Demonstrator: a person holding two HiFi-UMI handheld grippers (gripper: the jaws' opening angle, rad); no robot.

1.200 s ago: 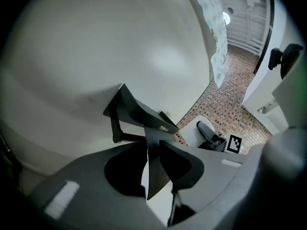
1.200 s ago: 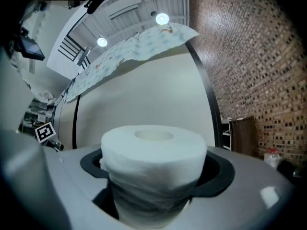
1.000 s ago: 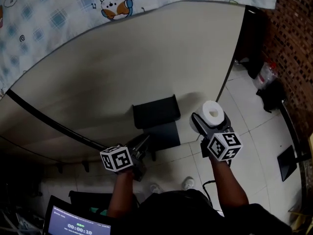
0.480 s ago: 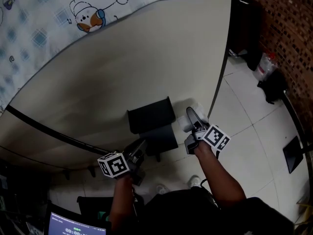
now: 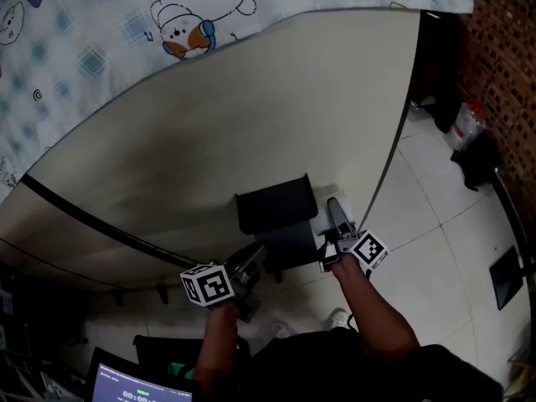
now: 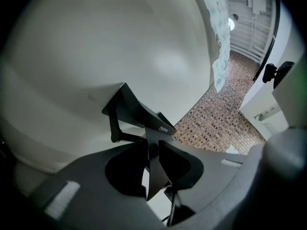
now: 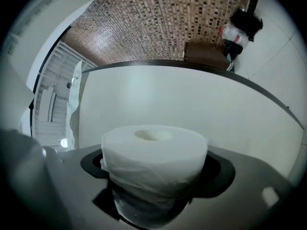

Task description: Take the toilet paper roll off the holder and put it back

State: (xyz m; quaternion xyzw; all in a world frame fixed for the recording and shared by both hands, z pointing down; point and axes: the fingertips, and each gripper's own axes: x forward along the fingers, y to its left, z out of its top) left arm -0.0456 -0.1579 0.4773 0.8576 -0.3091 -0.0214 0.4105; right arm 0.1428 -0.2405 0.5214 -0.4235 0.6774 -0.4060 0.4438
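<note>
Your right tongs [image 7: 156, 178] stand wide and hold the toilet paper roll [image 7: 154, 150] by its two sides. In the right gripper view the roll fills the space between the jaws, and the hole of its core faces up.

In the head view these tongs are just to the right of the black holder [image 5: 275, 216] on the cream wall [image 5: 251, 99]. The roll is beside the holder, not on it. Only a small white part shows there behind the tongs, so I cannot say if it touches the holder.

Your left tongs [image 6: 153, 159] are narrow. A thin black plate of the holder stands between their jaws, and they seem to be closed on it. In the head view they come to the holder from below and from the left.

A cloth with cartoon animals [image 5: 126, 15] hangs above the wall. At the right are a brick wall [image 5: 502, 57] and a tiled floor [image 5: 435, 249].
</note>
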